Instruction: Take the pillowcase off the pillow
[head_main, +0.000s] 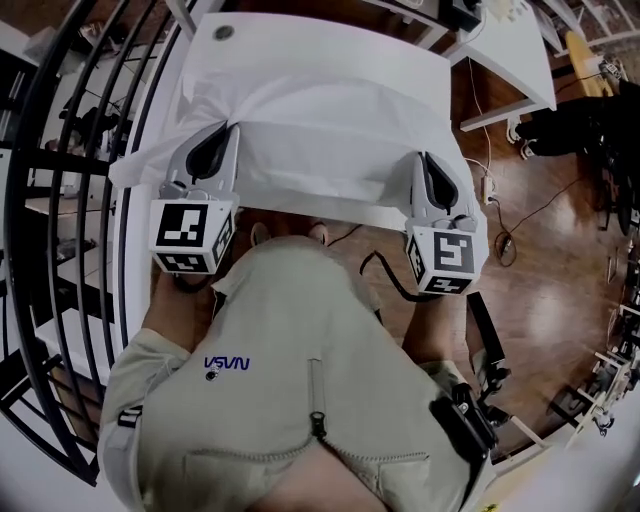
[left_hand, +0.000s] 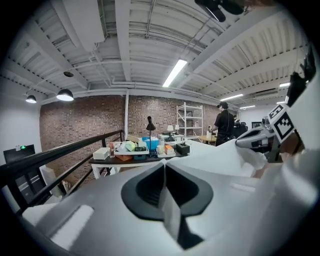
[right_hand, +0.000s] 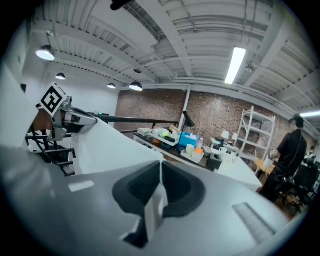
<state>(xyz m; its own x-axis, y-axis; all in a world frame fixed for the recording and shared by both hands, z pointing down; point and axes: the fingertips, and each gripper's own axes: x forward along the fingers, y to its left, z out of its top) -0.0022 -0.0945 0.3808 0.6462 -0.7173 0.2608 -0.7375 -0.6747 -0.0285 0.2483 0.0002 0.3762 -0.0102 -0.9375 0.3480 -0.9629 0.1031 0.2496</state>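
A white pillowcase (head_main: 330, 130) hangs stretched between my two grippers above the white table (head_main: 300, 45). My left gripper (head_main: 222, 138) is shut on the cloth's left corner; in the left gripper view a thin fold of white fabric (left_hand: 167, 200) is pinched between the closed jaws. At the right corner my right gripper (head_main: 432, 168) is shut, with a strip of the cloth (right_hand: 155, 205) caught between its jaws. Each gripper view shows the sheet (right_hand: 110, 145) running off towards the other gripper. I cannot tell the pillow apart from the white cloth.
A black railing (head_main: 60, 200) curves along the left side. Another white table (head_main: 520, 50) stands at the back right, and cables (head_main: 520, 220) lie on the wooden floor. A cluttered table (left_hand: 145, 150) and a standing person (left_hand: 223, 122) are farther back.
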